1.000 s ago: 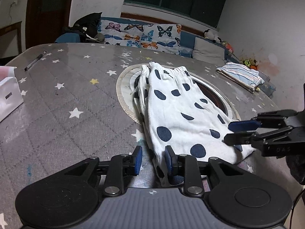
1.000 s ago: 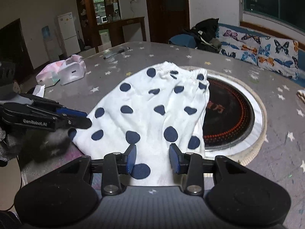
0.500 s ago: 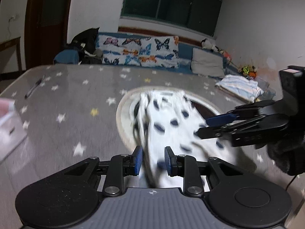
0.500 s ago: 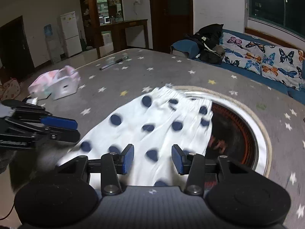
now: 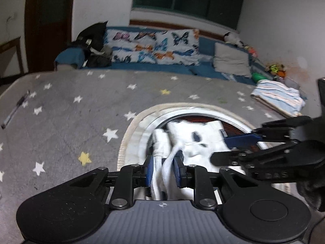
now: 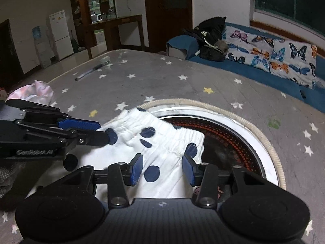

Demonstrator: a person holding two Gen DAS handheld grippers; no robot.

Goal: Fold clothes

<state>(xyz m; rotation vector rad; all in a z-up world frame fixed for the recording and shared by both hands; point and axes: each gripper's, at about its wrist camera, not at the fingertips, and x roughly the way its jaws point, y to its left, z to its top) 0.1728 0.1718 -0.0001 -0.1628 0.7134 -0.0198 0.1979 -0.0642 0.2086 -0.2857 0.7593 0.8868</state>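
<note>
A grey star-print tablecloth point(image 6: 182, 85) covers the table, and the white dotted shorts point(image 6: 162, 138) lie bunched across its round hotplate point(image 6: 233, 142). They look soft, light and floppy, best taken by the thick elastic waistband. The left gripper point(image 5: 162, 168), just closing, pinches a fold of them; the right gripper point(image 6: 162, 166) hangs open above the cloth.

Star-print table point(image 5: 81, 109) with round inset burner point(image 6: 229, 142); pen point(image 5: 14, 109) near left edge; striped cloth point(image 5: 278, 97) at far right corner; butterfly cushions point(image 6: 272, 59) beyond
</note>
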